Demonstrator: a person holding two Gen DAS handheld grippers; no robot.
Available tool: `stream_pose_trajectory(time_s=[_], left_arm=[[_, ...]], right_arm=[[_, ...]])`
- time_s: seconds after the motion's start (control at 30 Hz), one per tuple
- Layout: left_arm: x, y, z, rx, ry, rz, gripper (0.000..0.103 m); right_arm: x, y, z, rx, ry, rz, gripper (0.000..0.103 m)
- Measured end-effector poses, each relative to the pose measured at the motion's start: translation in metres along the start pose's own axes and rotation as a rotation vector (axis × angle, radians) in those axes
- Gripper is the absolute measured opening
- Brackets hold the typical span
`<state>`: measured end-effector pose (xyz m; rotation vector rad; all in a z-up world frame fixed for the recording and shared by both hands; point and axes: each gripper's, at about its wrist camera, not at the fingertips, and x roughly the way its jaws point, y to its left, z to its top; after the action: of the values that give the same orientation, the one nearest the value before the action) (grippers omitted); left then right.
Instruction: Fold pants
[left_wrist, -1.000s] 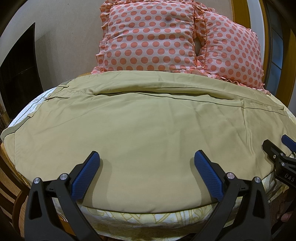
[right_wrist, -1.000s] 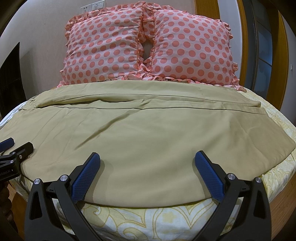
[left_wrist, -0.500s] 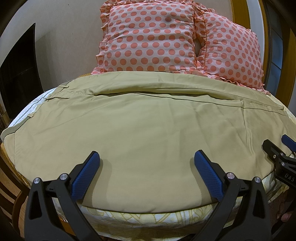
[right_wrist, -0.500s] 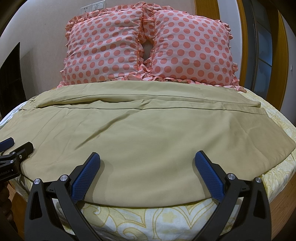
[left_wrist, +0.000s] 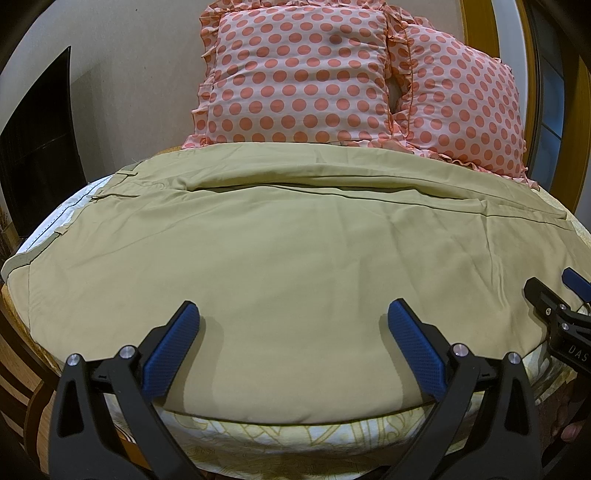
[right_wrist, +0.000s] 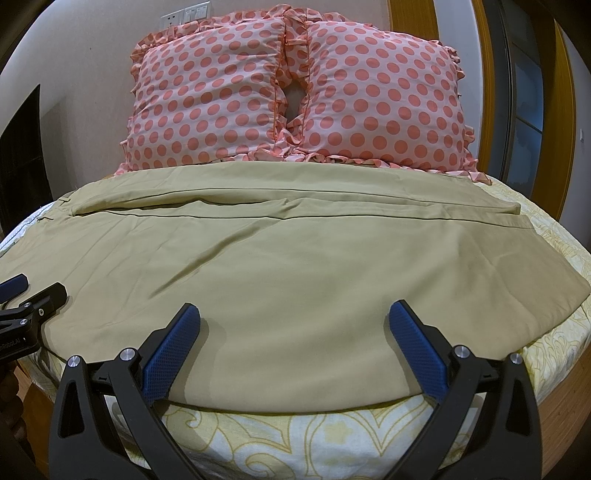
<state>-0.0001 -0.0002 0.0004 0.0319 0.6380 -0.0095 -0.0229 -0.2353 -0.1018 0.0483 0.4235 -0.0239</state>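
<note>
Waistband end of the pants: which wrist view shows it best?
The left wrist view. The waistband, with its pale lining and belt loops, runs down the left side of the pants. The right wrist view catches only a sliver of the waistband at its left edge.

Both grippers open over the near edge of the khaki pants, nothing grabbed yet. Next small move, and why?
Probably lower both and close on the near edge. The left gripper and right gripper stand open, side by side, holding nothing. The pants lie spread flat across the bed, their near edge just under the fingertips, so pinching there would let the fabric be folded toward the pillows.
</note>
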Motion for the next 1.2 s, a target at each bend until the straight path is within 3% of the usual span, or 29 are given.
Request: stream_pose_trajectory(time_s=[0.8, 0.9, 1.0, 1.07, 1.2], left_arm=[[-0.002, -0.002, 0.005, 0.012, -0.002, -0.011, 0.101], [-0.001, 0.002, 0.006, 0.017, 0.025, -0.024, 0.101], [-0.003, 0.01, 0.017, 0.01, 0.016, -0.009, 0.101], [-0.004, 0.015, 0.03, 0.008, -0.013, 0.014, 0.101], [-0.001, 0.025, 0.054, -0.031, -0.04, 0.036, 0.101]], right_arm=[[-0.001, -0.004, -0.001, -0.023, -0.017, 0.031, 0.102], [-0.001, -0.022, 0.023, 0.005, 0.039, 0.081, 0.102], [-0.01, -0.058, 0.066, 0.095, -0.027, 0.059, 0.102], [-0.002, -0.08, 0.099, 0.148, -0.026, 0.024, 0.102], [0.077, -0.137, 0.17, 0.279, 0.098, -0.117, 0.102]])
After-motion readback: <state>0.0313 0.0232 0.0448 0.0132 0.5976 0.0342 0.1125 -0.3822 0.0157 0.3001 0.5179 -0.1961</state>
